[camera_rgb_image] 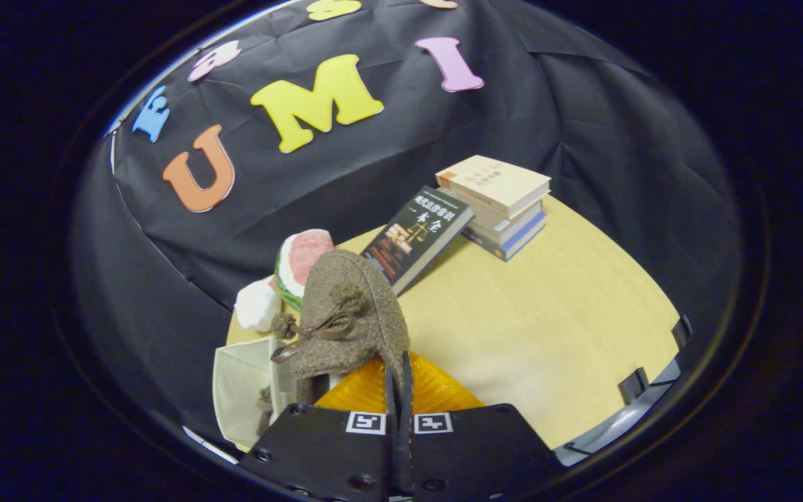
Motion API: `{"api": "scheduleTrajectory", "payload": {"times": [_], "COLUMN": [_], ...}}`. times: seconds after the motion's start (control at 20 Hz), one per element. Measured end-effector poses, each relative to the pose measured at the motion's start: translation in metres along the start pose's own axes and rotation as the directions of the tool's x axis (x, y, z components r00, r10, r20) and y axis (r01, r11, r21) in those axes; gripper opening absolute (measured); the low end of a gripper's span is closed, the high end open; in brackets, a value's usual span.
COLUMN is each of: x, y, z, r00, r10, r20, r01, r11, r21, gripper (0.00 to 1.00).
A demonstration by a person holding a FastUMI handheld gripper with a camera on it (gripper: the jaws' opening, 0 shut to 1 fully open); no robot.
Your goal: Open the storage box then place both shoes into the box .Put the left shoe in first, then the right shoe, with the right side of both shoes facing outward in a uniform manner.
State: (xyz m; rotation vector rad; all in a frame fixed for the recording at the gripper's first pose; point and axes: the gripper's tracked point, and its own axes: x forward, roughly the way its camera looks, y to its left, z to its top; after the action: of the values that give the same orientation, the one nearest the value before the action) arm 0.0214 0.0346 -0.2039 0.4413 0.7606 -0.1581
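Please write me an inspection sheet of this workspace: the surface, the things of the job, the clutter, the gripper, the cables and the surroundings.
Surface: light wooden table, black clips at its edge.
Job's things: brown fuzzy shoe with a bow, held up ahead of the fingers; orange shoe sole beneath it; open white storage box beside them, with something brown just inside its edge.
Clutter: stack of books; dark book leaning on it; watermelon plush; white soft item.
Gripper: gripper fingers closed on the shoe's rim.
Cables: nothing seen.
Surroundings: black cloth wall.
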Motion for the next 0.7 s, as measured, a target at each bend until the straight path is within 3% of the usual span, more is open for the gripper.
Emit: {"api": "scheduleTrajectory", "payload": {"times": [0.2,0.7], "x": [-0.015,0.022], "y": [0.079,0.171], "z": [-0.023,-0.101], "r00": [1.000,0.999], "r10": [0.026,-0.030], "r20": [0.013,-0.034], "r01": [-0.026,0.027], "r11": [0.999,0.996], "r21": [-0.022,-0.080], "gripper": [0.00,0.00]}}
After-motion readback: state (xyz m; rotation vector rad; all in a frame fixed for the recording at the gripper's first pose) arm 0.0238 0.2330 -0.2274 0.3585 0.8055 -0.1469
